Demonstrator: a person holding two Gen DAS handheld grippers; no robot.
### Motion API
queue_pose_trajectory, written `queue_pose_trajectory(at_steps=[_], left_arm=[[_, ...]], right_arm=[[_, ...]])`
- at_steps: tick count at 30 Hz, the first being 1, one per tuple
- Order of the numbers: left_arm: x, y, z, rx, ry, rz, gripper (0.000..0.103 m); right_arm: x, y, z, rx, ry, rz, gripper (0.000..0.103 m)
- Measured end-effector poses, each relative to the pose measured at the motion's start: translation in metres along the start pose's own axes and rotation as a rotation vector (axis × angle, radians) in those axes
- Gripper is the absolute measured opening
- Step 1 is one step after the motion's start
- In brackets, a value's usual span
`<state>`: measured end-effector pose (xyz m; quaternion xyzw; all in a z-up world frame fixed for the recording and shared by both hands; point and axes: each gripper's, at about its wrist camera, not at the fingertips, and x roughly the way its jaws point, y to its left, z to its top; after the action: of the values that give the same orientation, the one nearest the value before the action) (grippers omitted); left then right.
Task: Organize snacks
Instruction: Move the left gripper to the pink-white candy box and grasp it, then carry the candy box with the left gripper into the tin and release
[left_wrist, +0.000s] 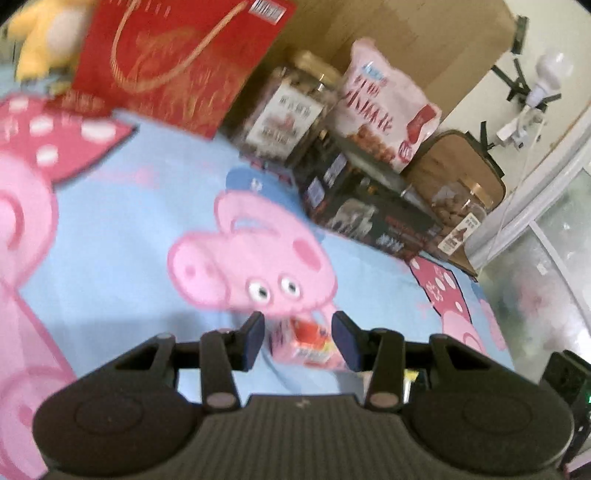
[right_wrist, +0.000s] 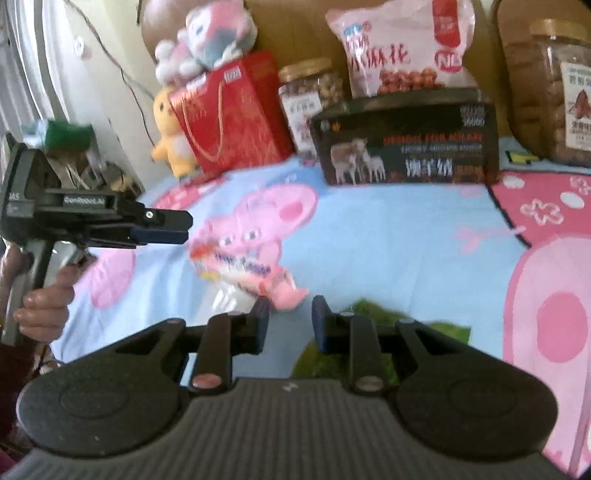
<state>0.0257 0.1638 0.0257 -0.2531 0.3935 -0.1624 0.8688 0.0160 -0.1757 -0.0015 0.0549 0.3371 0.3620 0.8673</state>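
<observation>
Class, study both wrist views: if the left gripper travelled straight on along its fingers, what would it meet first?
Probably the pink snack packet lying on the cartoon bedsheet, between the open fingers of the left gripper. Blur leaves depth uncertain.

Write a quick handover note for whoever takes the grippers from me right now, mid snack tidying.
Left gripper: open, over the pink snack packet, not gripping.
Right gripper: open, empty, above a green packet.
The pink packet lies loose mid-sheet. Along the back: red gift bag, two clear jars, pink-white bag, black box.
Done: the back row looks arranged.
Left: probably move the pink and green packets there.
</observation>
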Motion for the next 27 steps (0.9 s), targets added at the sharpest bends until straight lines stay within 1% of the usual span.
queue_pose_trajectory(at_steps=[1,2,5,7,10,15,17,20,23,27], left_arm=[[0.004,0.001,-0.003,-0.005,0.014,-0.010,0.039],[0.008,0.000,-0.004,-0.004,0.024,-0.016,0.040],[0.015,-0.009,-0.003,0.037,0.008,0.007,0.041],[0.019,-0.011,0.000,0.031,0.007,0.007,0.044],[0.025,-0.012,0.002,0.035,0.003,0.016,0.044],[0.034,-0.019,0.014,0.045,0.012,0.020,0.044],[0.036,-0.030,0.022,0.066,0.008,0.021,0.044],[0.038,-0.053,0.043,0.122,-0.018,0.016,0.044],[0.046,-0.077,0.072,0.157,-0.056,0.010,0.044],[0.076,-0.107,0.114,0.192,-0.107,0.016,0.044]], right_arm=[[0.002,0.003,-0.003,-0.013,0.006,-0.003,0.029],[0.004,0.004,-0.003,-0.029,0.001,-0.010,0.028],[0.017,0.011,0.004,-0.084,-0.011,-0.046,0.027],[0.024,0.017,0.010,-0.134,-0.015,-0.070,0.029],[0.033,0.020,0.015,-0.188,-0.016,-0.115,0.032],[0.036,0.011,0.021,-0.171,-0.033,-0.134,0.031],[0.031,0.010,0.025,-0.172,-0.058,-0.148,0.030],[0.017,0.011,0.036,-0.205,-0.134,-0.178,0.030],[0.008,0.005,0.056,-0.257,-0.213,-0.216,0.030],[0.012,-0.024,0.096,-0.229,-0.289,-0.245,0.030]])
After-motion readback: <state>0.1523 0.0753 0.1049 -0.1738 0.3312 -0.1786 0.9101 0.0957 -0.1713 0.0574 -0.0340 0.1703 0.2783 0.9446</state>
